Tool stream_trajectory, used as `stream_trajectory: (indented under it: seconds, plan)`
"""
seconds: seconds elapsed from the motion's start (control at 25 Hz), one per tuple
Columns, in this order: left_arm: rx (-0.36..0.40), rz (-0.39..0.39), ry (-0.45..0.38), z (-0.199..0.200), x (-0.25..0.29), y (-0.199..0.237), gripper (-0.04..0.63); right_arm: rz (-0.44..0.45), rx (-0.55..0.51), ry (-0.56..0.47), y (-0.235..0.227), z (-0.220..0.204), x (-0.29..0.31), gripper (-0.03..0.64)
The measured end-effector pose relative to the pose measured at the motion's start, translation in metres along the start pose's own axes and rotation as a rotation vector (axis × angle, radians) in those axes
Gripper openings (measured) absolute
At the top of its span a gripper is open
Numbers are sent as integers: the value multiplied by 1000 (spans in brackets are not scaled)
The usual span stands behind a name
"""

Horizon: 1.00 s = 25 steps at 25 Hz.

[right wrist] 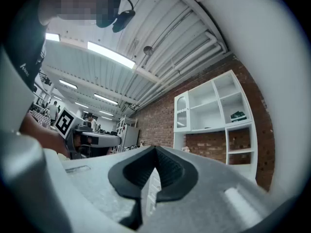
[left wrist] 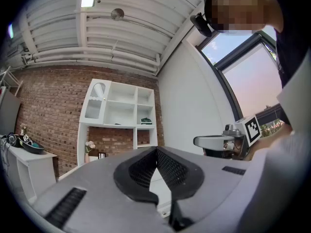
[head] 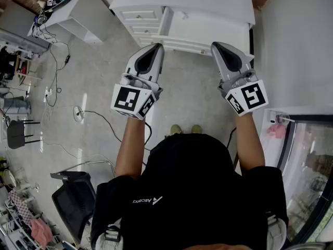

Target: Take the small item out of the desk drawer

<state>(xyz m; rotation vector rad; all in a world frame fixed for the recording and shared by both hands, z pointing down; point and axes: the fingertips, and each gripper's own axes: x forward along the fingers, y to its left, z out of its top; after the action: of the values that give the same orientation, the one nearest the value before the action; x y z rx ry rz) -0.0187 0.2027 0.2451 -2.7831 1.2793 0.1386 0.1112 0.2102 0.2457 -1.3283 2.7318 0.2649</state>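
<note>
In the head view a white desk [head: 208, 12] stands ahead of me, with a stack of drawers [head: 141, 22] at its left. The small item is not visible in any view. My left gripper [head: 157, 47] is held up in front of the drawers, its jaws closed tip to tip with nothing between them [left wrist: 156, 149]. My right gripper [head: 215, 46] is level with it, in front of the desk's right part, and is also shut and empty [right wrist: 155, 148]. Both grippers are tilted upward, so their own views show wall and ceiling.
A white shelf unit [left wrist: 121, 106] stands against a brick wall. Cables [head: 78, 113] trail over the floor at the left, a black office chair [head: 78, 197] is behind me on the left, and a glass door [head: 307, 165] is at the right.
</note>
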Motion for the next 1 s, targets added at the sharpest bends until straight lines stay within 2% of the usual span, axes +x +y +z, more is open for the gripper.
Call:
stream_trajectory:
  seconds: [0.52,1.0]
  plan:
    - [16,38,3,-1,15,-12,-2,31,-25,-20,-17,5,-10,0]
    - [35,104,-1,-10,49,-7,-2,78,-35,-18,-59,-9,-4,2]
